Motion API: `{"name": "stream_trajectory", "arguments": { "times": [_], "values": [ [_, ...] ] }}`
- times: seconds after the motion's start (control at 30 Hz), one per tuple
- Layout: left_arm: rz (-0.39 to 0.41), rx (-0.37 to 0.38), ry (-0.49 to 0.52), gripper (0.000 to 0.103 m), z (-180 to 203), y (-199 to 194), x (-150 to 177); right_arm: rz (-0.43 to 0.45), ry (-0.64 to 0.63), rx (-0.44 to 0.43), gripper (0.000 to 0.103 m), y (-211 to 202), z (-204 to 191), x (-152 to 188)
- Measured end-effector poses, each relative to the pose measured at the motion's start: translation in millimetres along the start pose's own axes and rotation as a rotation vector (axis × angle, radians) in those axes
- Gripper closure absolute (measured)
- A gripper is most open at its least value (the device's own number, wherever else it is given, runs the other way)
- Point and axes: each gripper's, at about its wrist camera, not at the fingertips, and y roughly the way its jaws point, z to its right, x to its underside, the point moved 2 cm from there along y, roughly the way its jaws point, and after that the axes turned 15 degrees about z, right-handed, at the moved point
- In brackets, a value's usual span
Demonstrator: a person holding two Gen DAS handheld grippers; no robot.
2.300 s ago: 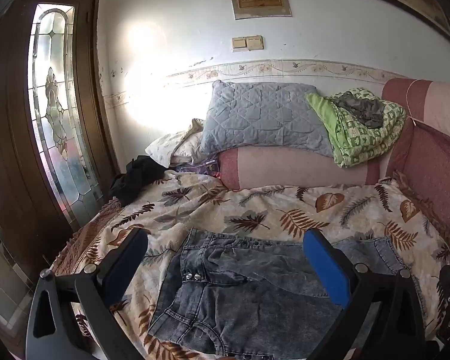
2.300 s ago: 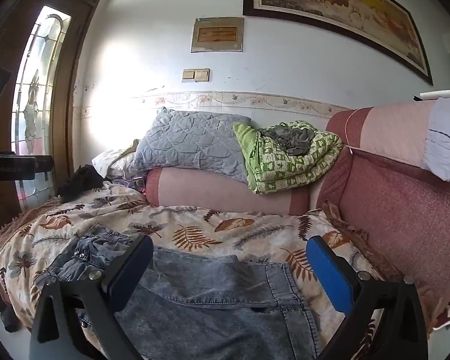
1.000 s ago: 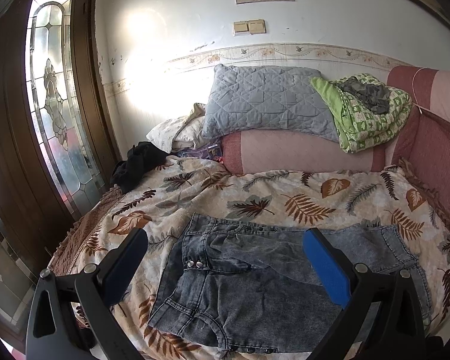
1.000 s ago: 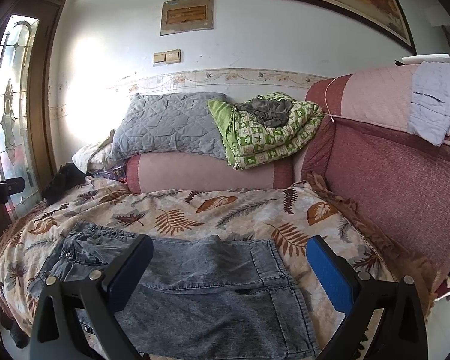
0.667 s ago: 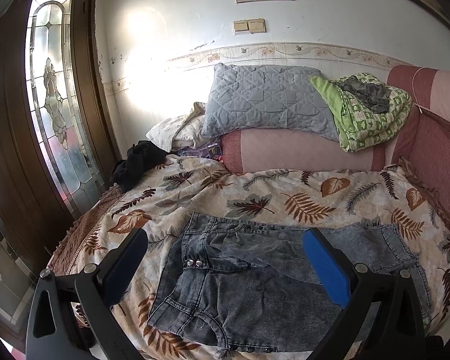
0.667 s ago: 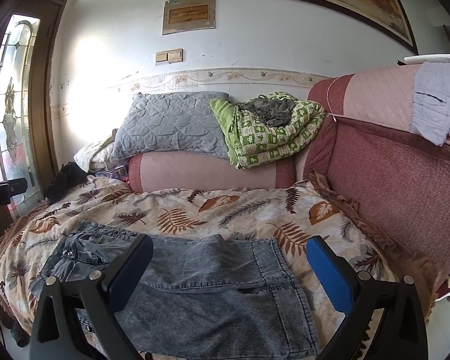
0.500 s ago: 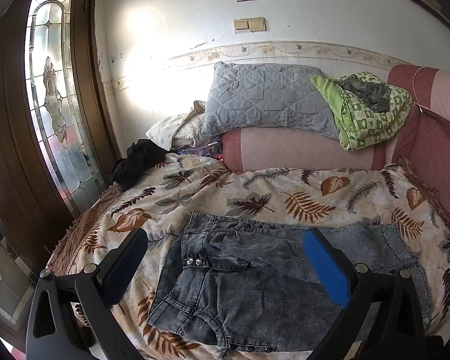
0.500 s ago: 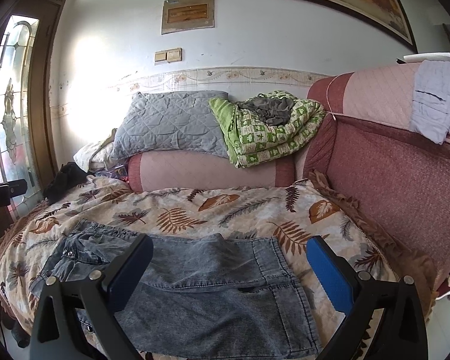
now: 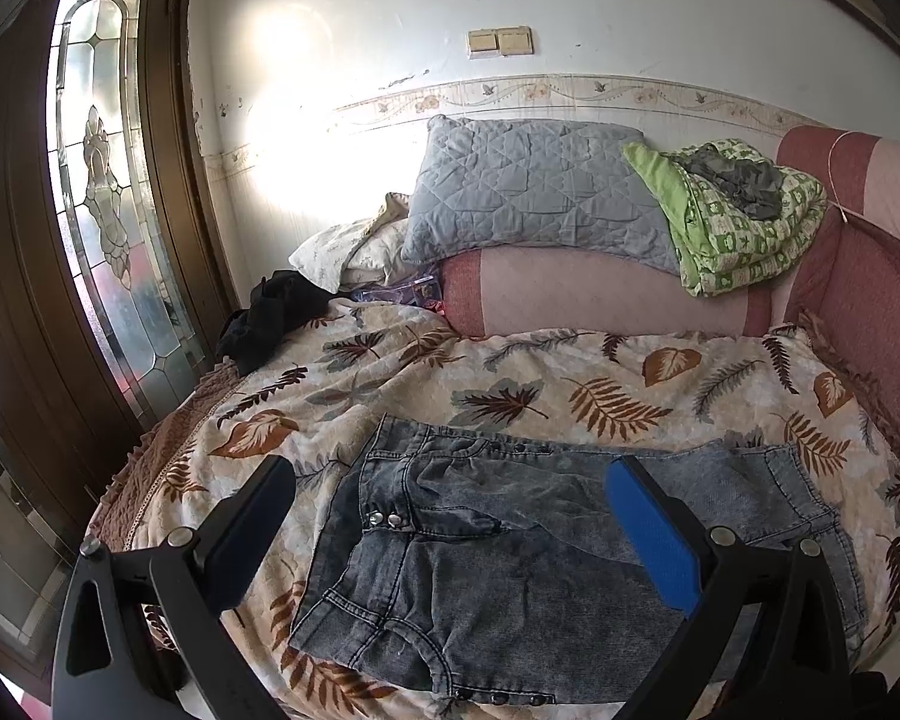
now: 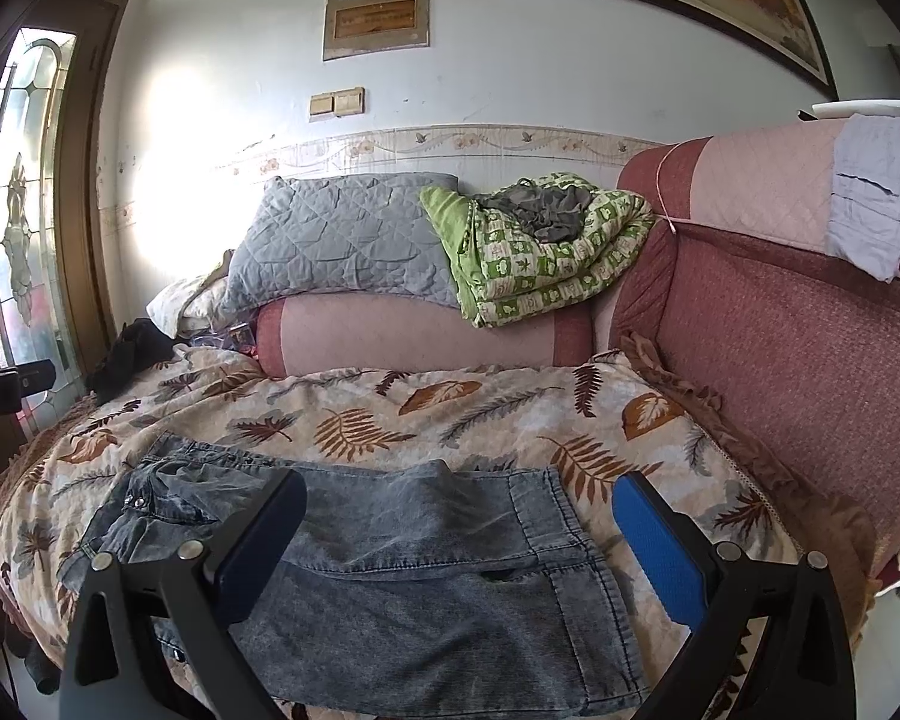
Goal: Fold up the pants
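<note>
Left wrist view: left gripper, black frame with blue pads, fingers spread wide, nothing between them; it hangs over the near edge of the couch. Grey acid-washed denim pants lie flat on the leaf-print cream bedspread, waistband and metal buttons toward the left, legs running right, near hem at the front edge of the seat. Bare bedspread open behind the pants, up to the pink bolster cushion. Left side bounded by a dark wooden door with leaded stained glass; a black crumpled garment sits at the far left corner. Grey quilted pillow and green checked folded blanket rest on the bolster.

Right wrist view: right gripper, same build, fingers likewise parted and empty, above the leg end of the pants. Leg cuffs stitched, cloth mottled, slightly wrinkled at the waist. Right side closed off by the red woven couch back, a pale blue cloth draped over its top. Fringed bedspread edge follows the couch back
</note>
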Motion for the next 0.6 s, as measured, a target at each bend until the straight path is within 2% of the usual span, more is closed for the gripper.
{"name": "stream_trajectory", "arguments": {
  "times": [0.6],
  "values": [
    [-0.041,-0.001,-0.004,0.0,-1,18,8,-0.035,0.006,-0.011,0.0,16,-5,8]
  ]
}}
